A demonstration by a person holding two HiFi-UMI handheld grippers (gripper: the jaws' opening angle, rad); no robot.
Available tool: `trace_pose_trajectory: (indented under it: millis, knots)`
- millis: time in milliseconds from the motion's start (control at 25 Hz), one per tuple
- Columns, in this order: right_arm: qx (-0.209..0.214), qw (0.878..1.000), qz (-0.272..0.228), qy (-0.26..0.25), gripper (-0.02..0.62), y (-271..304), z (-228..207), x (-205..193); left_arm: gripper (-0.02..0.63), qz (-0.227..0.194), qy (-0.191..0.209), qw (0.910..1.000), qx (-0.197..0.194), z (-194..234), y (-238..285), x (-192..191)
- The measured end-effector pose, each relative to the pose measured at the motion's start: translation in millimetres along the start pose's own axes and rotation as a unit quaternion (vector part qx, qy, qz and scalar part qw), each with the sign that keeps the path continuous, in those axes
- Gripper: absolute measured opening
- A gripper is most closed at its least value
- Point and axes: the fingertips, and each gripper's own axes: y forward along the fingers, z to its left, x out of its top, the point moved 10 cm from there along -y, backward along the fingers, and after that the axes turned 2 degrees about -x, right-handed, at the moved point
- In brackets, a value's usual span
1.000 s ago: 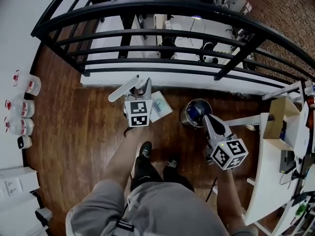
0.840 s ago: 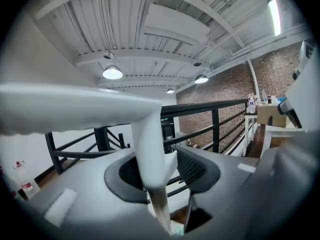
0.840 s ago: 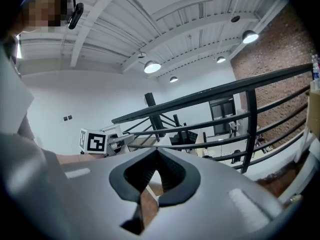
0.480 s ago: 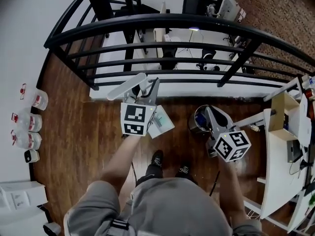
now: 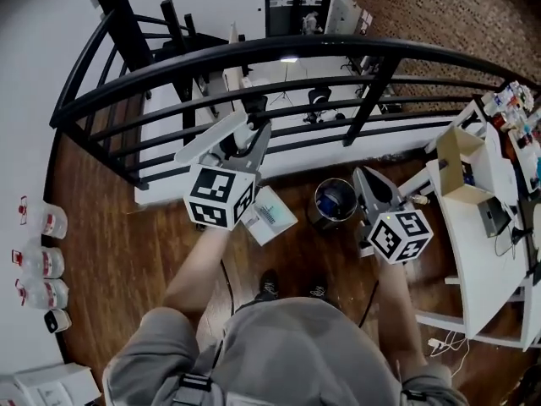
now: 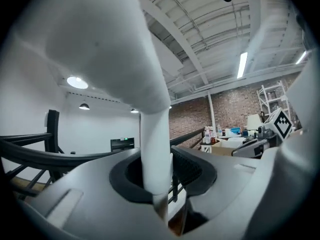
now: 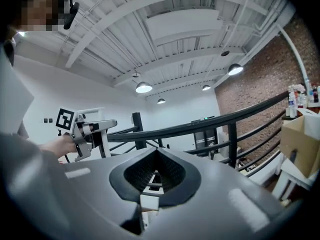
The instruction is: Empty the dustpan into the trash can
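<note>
My left gripper [image 5: 247, 145] points level toward the railing and is shut on the white dustpan handle [image 5: 212, 139]. Its jaws have just been closing with that handle between them. The handle [image 6: 152, 134] fills the left gripper view, squeezed between the dark pads. The dustpan's pale tray [image 5: 269, 215] hangs below, over the wood floor. A round metal trash can [image 5: 336, 200] with a blue liner stands to its right. My right gripper [image 5: 373, 186] hovers just right of the can, jaws together with nothing in them. The right gripper view shows the left gripper [image 7: 90, 130] off to the left.
A black metal railing [image 5: 279, 57] curves across in front of me, with a drop beyond it. A white desk [image 5: 482, 252] with a cardboard box [image 5: 463, 163] stands at the right. Several bottles [image 5: 38, 260] line the left wall. The person's feet [image 5: 292, 290] are below the can.
Both grippers have risen. The left one has carried the dustpan handle upward and levelled out. The dustpan tray now sits closer to the trash can.
</note>
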Motion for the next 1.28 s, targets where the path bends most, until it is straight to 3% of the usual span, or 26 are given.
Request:
trace_pose_trajectory:
  millis: [400, 800, 1280]
  knots:
    - [-0.097, 0.995, -0.031, 0.011, 0.000, -60, -32, 5, 0.107, -0.035, 0.006, 0.9926, -0.116, -44, 61, 37]
    - [-0.174, 0.983, -0.042, 0.033, 0.000, -130, -85, -4, 0.107, -0.015, 0.010, 0.9834, -0.181, -105, 150, 15]
    - [-0.180, 0.980, -0.066, 0.053, 0.000, -177, -174, 1, 0.106, 0.027, 0.048, 0.9690, -0.241, -205, 253, 15]
